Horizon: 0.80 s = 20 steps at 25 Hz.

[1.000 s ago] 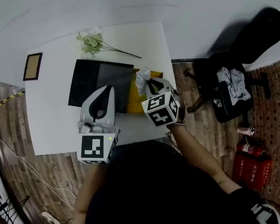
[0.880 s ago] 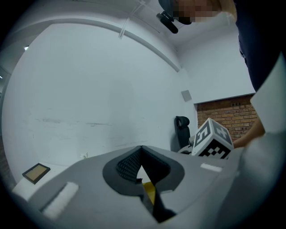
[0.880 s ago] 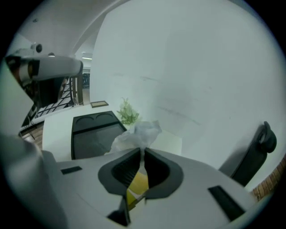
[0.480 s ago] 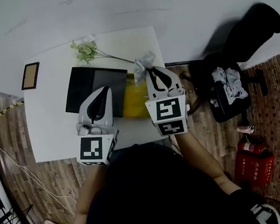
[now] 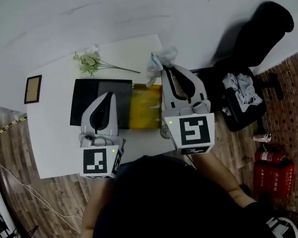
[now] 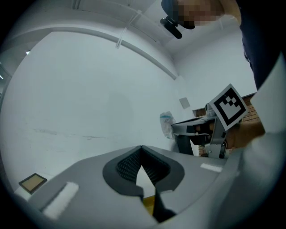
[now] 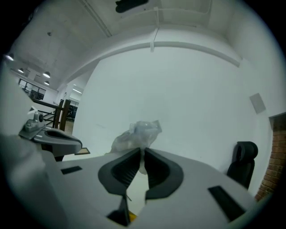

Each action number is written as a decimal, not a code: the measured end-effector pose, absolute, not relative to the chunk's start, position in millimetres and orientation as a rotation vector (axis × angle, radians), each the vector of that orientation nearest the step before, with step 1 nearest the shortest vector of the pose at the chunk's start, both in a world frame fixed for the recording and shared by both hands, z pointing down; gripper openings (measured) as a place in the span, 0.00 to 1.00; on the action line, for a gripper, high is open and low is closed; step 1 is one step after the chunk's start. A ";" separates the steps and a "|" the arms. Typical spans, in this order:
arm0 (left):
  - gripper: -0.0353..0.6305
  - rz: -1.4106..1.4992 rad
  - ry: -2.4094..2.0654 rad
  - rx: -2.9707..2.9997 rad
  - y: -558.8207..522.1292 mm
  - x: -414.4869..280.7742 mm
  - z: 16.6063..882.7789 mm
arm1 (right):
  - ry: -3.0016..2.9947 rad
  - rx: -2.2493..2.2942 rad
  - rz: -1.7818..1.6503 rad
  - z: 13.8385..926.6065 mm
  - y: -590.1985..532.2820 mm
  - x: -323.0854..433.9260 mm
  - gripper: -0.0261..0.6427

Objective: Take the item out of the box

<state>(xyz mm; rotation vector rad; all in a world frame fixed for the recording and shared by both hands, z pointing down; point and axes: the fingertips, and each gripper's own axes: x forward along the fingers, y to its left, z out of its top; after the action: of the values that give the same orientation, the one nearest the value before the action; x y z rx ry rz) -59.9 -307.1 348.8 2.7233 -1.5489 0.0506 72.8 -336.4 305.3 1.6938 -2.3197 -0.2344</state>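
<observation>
Now your right gripper point(image 7: 143, 154) pinches the crumpled clear plastic packet point(image 7: 136, 133) clear of the yellow box point(image 5: 144, 106), at its one o'clock; your left gripper point(image 6: 142, 150) stays out, pressed together, empty.

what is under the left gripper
Under the left gripper lies the black box on the white table, with a yellow piece beside it. The gripper's body covers part of the box, so what lies there cannot be seen.

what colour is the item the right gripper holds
The item is whitish, translucent plastic; best in the right gripper view.
</observation>
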 end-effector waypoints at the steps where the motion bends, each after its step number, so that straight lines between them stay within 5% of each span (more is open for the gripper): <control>1: 0.07 0.039 -1.565 2.719 -307.6 -61.9 344.2 | -2.340 1.713 -0.249 298.3 -333.8 72.7 0.10; 20: 0.07 -0.107 -1.739 2.768 -295.7 -68.0 253.3 | -2.524 1.886 -0.323 224.4 -299.7 89.0 0.10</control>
<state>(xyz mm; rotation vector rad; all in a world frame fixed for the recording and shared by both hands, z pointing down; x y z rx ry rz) -68.0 -295.7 253.3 2.7684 -1.7394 -0.1068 89.0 -299.7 224.4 1.8859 -2.5239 -0.3229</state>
